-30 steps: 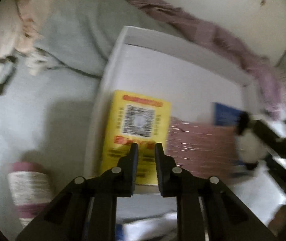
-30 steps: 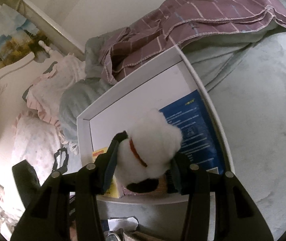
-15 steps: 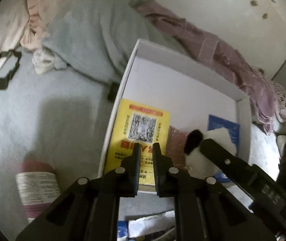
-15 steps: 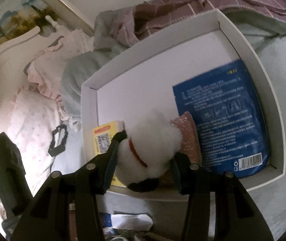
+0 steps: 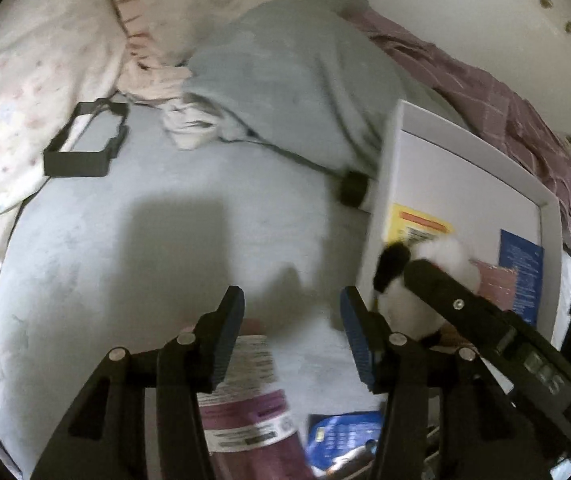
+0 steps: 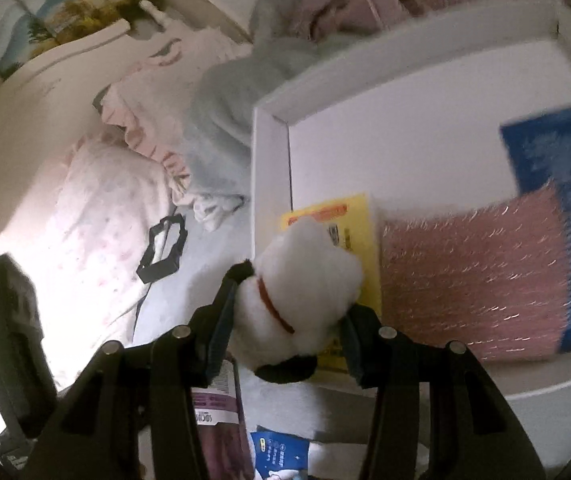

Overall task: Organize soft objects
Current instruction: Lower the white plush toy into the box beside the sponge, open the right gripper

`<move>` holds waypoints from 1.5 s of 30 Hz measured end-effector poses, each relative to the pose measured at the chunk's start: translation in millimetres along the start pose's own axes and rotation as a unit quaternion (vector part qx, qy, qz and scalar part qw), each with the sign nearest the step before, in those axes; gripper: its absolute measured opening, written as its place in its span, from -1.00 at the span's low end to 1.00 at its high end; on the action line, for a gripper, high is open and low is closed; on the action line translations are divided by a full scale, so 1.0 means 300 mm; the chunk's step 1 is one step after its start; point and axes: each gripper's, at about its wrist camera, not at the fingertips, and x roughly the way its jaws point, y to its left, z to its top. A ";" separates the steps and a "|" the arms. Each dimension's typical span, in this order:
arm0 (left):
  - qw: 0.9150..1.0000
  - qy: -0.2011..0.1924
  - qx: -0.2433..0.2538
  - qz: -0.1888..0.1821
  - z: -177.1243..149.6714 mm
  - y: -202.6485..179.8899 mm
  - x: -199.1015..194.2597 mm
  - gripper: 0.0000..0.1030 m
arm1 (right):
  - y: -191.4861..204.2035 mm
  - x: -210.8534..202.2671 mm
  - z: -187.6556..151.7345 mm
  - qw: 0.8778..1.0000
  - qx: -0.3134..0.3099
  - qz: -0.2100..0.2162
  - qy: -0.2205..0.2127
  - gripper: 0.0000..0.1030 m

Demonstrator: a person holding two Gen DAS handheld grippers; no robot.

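Observation:
My right gripper is shut on a white plush dog with black ears and a red collar, held over the near left corner of a white box. In the box lie a yellow packet, a pink glittery packet and a blue packet. In the left wrist view my left gripper is open and empty above the grey bed, left of the box. The plush dog and the right gripper show at its right.
A purple and white packet lies under my left gripper, with a small blue packet beside it. A black frame lies on the bed by a floral pillow. A grey blanket and purple checked cloth are heaped behind the box.
My left gripper has opened and swung left, off the box and over the bed. My right gripper has carried the plush dog left and lower, over the box's near left corner.

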 end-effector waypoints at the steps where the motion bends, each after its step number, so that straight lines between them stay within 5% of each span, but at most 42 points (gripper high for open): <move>1: 1.000 0.001 -0.002 -0.002 -0.003 0.006 0.003 -0.03 | -0.013 0.013 -0.002 1.000 0.010 0.001 0.008 0.00; 8: 1.000 0.002 0.018 0.004 -0.005 -0.009 0.011 -0.03 | 0.008 -0.012 -0.013 0.999 -0.005 -0.024 0.035 0.22; 12: 1.000 0.012 0.016 -0.001 -0.004 -0.013 0.004 -0.03 | 0.007 -0.039 -0.014 0.995 0.006 -0.065 0.070 0.59; 16: 1.000 0.005 0.029 -0.001 -0.008 -0.040 0.000 -0.03 | -0.031 -0.092 -0.002 0.998 0.033 -0.048 0.022 0.57; 19: 0.999 0.005 0.045 -0.003 -0.012 -0.070 -0.001 -0.03 | -0.027 -0.130 0.016 0.999 0.021 -0.009 -0.037 0.30; 22: 0.999 -0.006 0.047 -0.008 -0.014 -0.088 0.000 -0.05 | -0.016 -0.108 0.024 0.999 0.010 0.017 -0.041 0.13; 26: 0.999 0.003 0.049 -0.015 -0.018 -0.101 0.046 -0.59 | -0.008 -0.063 0.014 0.999 0.001 -0.013 -0.035 -0.36; 30: 1.000 0.014 0.023 -0.016 -0.019 -0.082 0.104 -0.75 | -0.051 -0.089 0.018 0.999 0.028 -0.013 -0.009 -0.65; 39: 1.000 -0.016 0.018 -0.014 -0.020 -0.111 0.108 -0.75 | -0.057 -0.096 -0.005 0.995 0.026 -0.075 0.054 -0.72; 45: 0.999 -0.005 0.033 0.000 -0.018 -0.128 0.087 -0.75 | -0.043 -0.124 -0.012 0.994 0.020 -0.072 0.076 -0.72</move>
